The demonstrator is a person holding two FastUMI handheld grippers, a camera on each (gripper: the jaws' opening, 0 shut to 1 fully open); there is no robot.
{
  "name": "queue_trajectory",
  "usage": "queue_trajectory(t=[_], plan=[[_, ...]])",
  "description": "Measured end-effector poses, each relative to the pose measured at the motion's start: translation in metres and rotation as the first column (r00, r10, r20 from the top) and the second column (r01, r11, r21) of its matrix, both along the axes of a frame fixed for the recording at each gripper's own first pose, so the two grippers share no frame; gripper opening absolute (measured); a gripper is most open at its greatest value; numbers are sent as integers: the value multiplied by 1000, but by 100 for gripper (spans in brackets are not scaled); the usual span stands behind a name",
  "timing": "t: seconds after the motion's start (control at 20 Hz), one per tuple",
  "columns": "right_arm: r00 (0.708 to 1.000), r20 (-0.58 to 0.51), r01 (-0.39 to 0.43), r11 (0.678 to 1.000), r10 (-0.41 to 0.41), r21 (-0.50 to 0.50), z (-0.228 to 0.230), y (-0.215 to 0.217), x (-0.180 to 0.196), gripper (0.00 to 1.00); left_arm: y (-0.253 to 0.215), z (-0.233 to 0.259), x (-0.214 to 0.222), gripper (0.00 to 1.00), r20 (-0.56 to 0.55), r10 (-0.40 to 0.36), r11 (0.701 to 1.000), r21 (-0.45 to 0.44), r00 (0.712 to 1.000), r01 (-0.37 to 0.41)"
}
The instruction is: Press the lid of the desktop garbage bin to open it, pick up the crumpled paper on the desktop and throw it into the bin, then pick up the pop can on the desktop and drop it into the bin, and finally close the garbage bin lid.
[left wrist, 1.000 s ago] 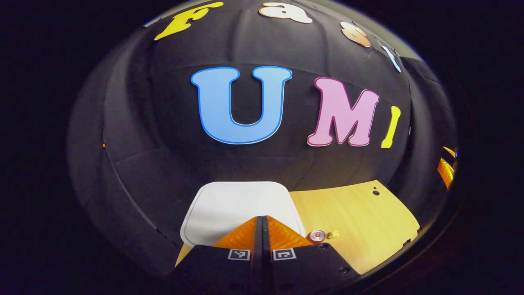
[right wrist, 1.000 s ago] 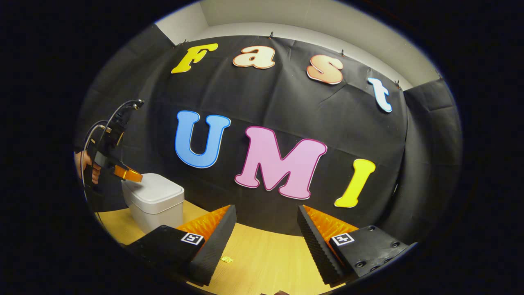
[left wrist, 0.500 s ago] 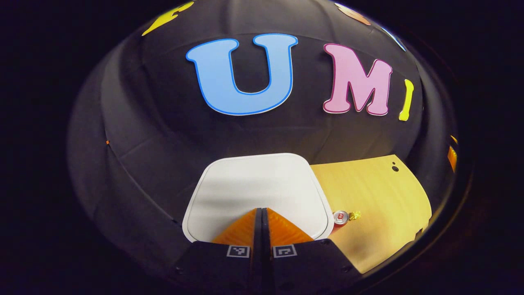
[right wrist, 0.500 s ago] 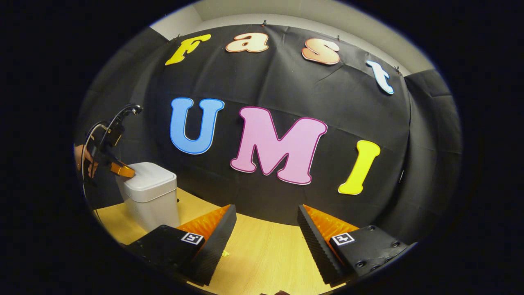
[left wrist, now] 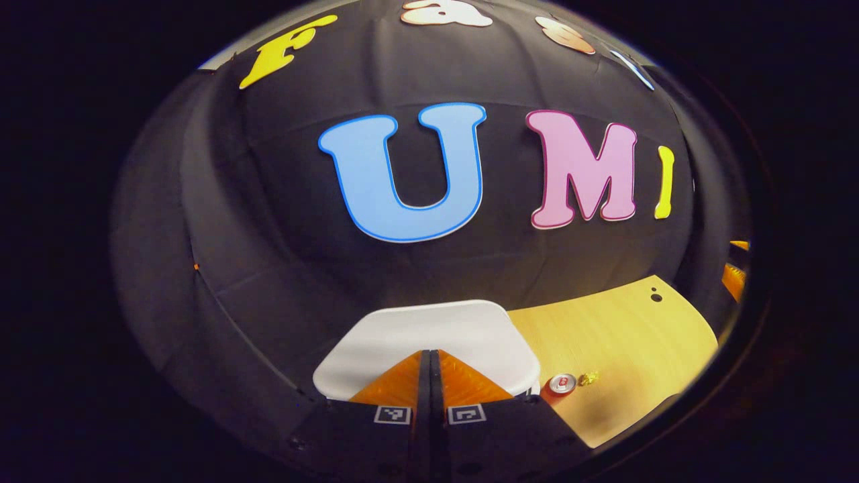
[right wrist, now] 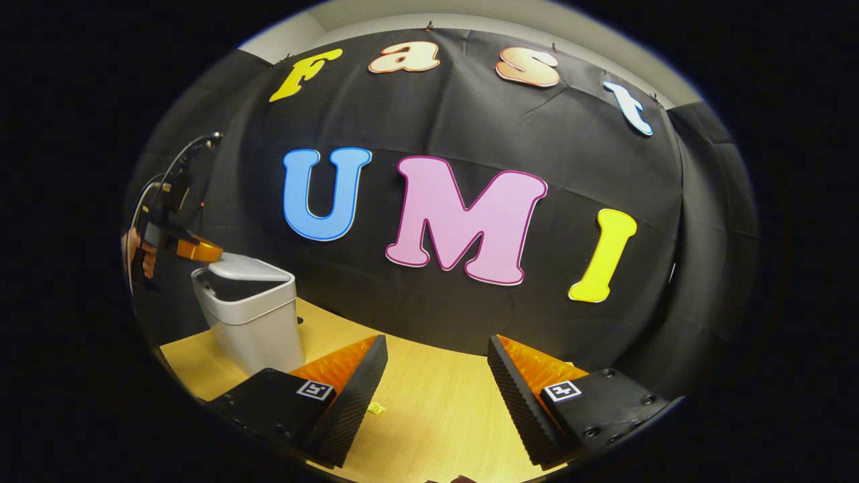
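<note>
In the left gripper view my left gripper point(left wrist: 429, 353) is shut with nothing in it, its tips just over the near edge of the white bin lid point(left wrist: 429, 332). In the right gripper view the grey bin point(right wrist: 258, 329) stands at the far left. Its lid point(right wrist: 245, 268) is tilted up, with a dark gap under it. The left gripper point(right wrist: 199, 251) hovers at the lid's raised edge, held by a hand point(right wrist: 137, 249). A red pop can point(left wrist: 562, 384) lies beside the bin, next to the small yellow crumpled paper point(left wrist: 589, 378) point(right wrist: 376, 407). My right gripper point(right wrist: 436, 345) is open above the table.
The light wooden table point(right wrist: 436, 402) runs from the bin to the right, and the booth's black cloth wall stands close behind it. A small dark hole point(left wrist: 655, 296) marks the table's far right corner.
The left gripper pushed down on the lid, then lifted back off. The lid, flat before, has sprung up and tilted open. The right gripper has barely moved.
</note>
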State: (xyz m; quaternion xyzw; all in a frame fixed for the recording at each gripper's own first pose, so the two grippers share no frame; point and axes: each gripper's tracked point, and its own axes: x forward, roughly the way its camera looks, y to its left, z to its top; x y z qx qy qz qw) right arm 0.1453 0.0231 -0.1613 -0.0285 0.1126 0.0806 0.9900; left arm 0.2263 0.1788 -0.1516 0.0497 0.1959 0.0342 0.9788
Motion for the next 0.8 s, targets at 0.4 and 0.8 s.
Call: queue_trajectory(t=[0.4, 0.8], plan=[[996, -64, -54, 998, 55, 23, -23, 21, 5, 97, -23, 64, -18, 7, 135, -42, 999, -4, 990, 43], [979, -151, -130, 989, 139, 70, -61, 46, 21, 97, -64, 89, -70, 48, 194, -97, 987, -107, 976, 119]])
